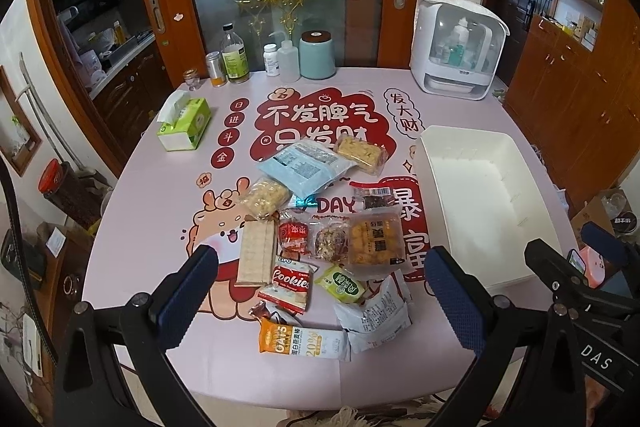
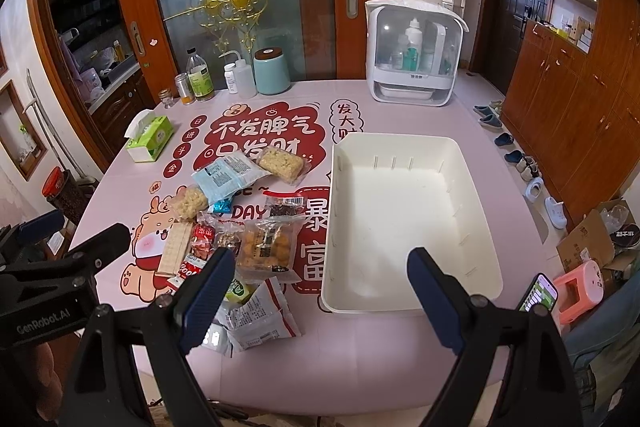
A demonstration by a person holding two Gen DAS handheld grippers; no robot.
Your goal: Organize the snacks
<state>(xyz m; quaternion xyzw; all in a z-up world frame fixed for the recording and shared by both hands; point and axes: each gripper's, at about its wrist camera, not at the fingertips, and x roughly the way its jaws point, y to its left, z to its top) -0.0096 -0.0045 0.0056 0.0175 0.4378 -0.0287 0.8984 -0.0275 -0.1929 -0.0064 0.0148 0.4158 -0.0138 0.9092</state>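
Start of sorting, by the look of it — nothing yet in white bin. Snack pile loose on pink table, just left of bin. Left gripper spread wide above pile, empty. Right gripper spread too, empty, hovering over bin's near rim. Next, probably: lower onto one near packet such as oats bar, pinch flat wrapper, carry right. Shoes on floor only in right view; oats bar only in left.
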